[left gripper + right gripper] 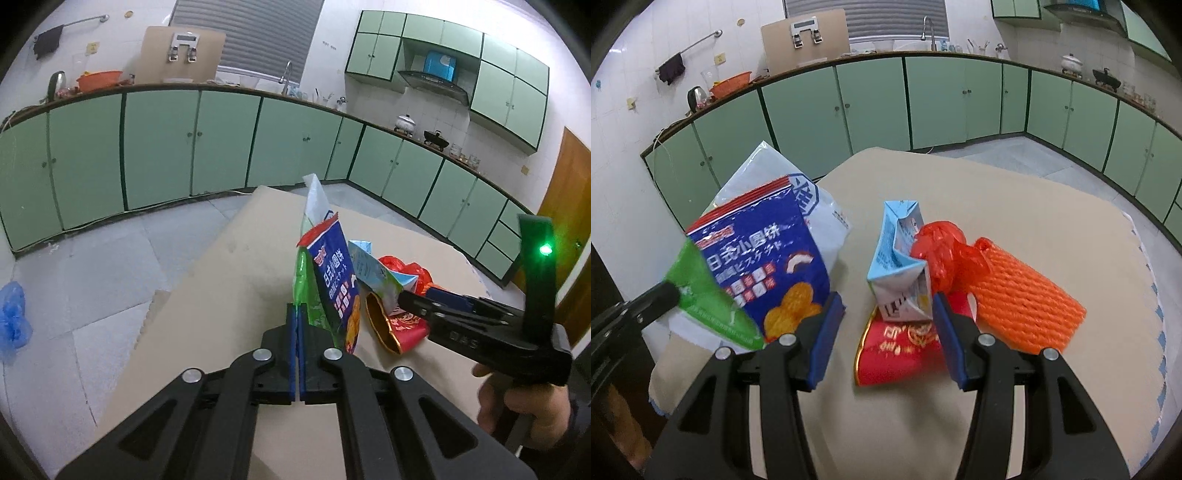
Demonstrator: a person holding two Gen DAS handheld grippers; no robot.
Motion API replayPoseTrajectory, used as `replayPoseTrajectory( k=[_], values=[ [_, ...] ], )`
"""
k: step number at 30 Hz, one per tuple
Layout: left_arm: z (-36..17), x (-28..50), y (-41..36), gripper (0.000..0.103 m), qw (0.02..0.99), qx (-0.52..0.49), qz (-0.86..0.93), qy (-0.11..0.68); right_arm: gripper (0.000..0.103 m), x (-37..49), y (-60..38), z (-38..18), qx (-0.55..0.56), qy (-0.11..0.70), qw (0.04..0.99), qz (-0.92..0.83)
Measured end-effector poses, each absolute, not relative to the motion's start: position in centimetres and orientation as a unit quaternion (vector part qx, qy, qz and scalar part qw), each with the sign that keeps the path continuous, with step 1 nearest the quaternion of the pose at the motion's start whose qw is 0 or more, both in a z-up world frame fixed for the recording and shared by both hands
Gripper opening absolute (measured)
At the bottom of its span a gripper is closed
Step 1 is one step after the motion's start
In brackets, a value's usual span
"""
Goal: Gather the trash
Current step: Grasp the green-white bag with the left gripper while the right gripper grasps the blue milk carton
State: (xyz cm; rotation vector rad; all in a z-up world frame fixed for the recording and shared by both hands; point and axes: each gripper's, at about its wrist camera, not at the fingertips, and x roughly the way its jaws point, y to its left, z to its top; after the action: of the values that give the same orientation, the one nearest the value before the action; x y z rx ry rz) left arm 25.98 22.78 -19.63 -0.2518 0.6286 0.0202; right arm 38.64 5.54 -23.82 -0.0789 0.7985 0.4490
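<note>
My left gripper (297, 308) is shut on the edge of a green bag (308, 295) that holds a blue biscuit packet (336, 280) and a white packet (317, 201), lifted above the cardboard-covered table (229, 280). In the right wrist view the green bag (701, 291), blue packet (768, 266) and white packet (820, 206) hang at the left. My right gripper (886, 306) is open, its jaws on either side of a crumpled light-blue carton (897, 269). A red wrapper (897, 350) lies under the carton. A red plastic bag (938, 251) and an orange foam net (1023, 299) lie beside it.
Green kitchen cabinets (871, 107) run along the far wall. A blue plastic bag (13, 314) lies on the tiled floor at the left. A wooden door (569, 206) stands at the right. The table edge (1156, 295) is close on the right.
</note>
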Motion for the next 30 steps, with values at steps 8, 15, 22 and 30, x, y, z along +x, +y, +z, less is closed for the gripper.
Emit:
replayPoseTrajectory(
  k=[8, 15, 22, 30],
  values=[
    [-18.8, 25.7, 22.8, 0.001, 0.949, -0.125, 0.01, 0.289, 0.037, 40.1, 6.1, -24.9, -0.048, 0.394, 0.892, 0.215],
    [-17.4, 24.9, 22.6, 0.001, 0.955, -0.122, 0.021, 0.269, 0.035, 38.0, 3.8, -23.6, -0.03, 0.382, 0.896, 0.225],
    [-15.3, 23.9, 21.3, 0.001, 0.961, -0.118, 0.015, 0.249, 0.035, 34.6, 0.7, -21.3, -0.011, 0.374, 0.897, 0.235],
    [-13.9, 22.5, 18.3, 0.001, 0.963, -0.112, -0.005, 0.246, 0.034, 31.0, -2.7, -18.3, 0.005, 0.356, 0.905, 0.234]
  ],
)
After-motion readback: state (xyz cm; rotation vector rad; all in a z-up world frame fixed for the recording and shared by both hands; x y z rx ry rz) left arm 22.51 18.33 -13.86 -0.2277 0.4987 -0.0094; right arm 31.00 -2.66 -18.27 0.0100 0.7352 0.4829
